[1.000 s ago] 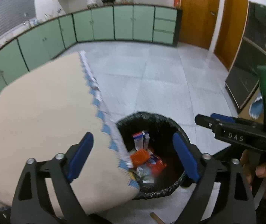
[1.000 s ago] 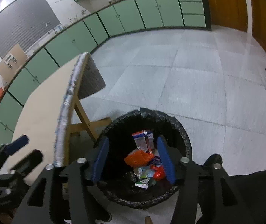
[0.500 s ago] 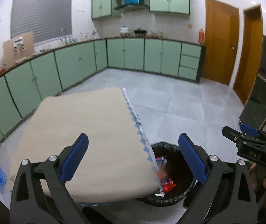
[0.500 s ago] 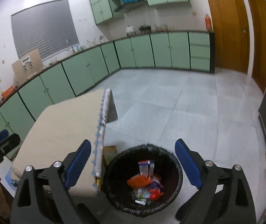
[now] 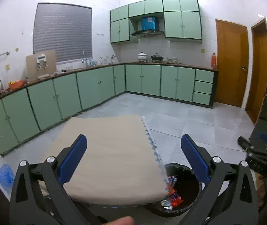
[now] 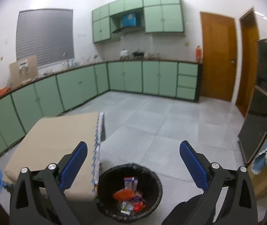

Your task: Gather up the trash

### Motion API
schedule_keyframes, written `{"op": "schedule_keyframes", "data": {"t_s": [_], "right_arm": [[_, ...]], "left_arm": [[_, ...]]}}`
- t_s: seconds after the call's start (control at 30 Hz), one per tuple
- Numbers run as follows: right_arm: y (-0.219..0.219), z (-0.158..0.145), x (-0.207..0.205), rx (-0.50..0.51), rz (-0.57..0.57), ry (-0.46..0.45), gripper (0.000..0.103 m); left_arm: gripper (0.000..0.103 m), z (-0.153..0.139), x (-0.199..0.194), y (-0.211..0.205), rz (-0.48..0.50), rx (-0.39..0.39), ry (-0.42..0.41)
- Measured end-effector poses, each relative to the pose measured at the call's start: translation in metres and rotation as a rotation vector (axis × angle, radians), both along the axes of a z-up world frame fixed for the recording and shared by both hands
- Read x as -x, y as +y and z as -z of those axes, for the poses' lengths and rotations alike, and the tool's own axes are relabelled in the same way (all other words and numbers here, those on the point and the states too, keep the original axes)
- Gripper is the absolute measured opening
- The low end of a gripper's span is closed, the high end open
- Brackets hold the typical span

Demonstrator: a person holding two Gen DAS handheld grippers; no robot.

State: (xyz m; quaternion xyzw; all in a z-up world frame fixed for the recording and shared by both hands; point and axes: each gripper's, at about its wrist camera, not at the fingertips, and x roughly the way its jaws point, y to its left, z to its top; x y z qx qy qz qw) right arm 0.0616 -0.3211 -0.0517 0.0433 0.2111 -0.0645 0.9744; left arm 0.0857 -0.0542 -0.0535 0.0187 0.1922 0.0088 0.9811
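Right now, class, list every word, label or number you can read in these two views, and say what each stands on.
"DAS": faint, blurred letters on the black body of the right gripper, seen from the left wrist view; reading uncertain.
Carton and wrappers in the trash bin: printed, too small to read.
White label on the cardboard panel on the counter: too small.
Blue box above the range hood: blurred, unreadable.

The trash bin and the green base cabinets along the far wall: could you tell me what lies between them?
Only bare grey tiled floor lies between the trash bin and the green base cabinets, clearest in the right wrist view.
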Motion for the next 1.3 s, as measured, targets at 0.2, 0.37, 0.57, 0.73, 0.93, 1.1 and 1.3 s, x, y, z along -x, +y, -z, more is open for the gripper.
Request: {"op": "schedule_keyframes", "data": {"t_s": [0.2, 0.37, 0.57, 0.73, 0.93, 1.1, 1.3], "right_arm": [[0.011, -0.036, 0.034, 0.042, 0.024, -0.150, 0.097], [0.007, -0.062, 0.046, 0.023, -0.003, -0.214, 0.097], [0.011, -0.081, 0.053, 0.058, 0.037, -0.237, 0.097], [0.017, -0.078, 0.054, 0.050, 0.043, -0.217, 0.097], [0.015, -0.072, 0.055, 0.032, 0.071, -0.190, 0.097], [0.013, -0.071, 0.053, 0.031, 0.085, -0.170, 0.097], [0.012, -0.074, 0.053, 0.027, 0.106, -0.170, 0.097]], "left_arm": [[0.097, -0.023, 0.024, 0.007, -0.045, 0.009, -0.065], [0.097, -0.040, 0.040, 0.017, -0.077, 0.044, -0.116], [0.097, -0.053, 0.051, 0.024, -0.124, 0.074, -0.144], [0.097, -0.057, 0.057, 0.022, -0.160, 0.080, -0.157], [0.097, -0.061, 0.061, 0.014, -0.174, 0.052, -0.164], [0.097, -0.063, 0.061, 0.004, -0.177, 0.011, -0.182], [0.097, -0.066, 0.067, -0.001, -0.169, -0.001, -0.201]]}}
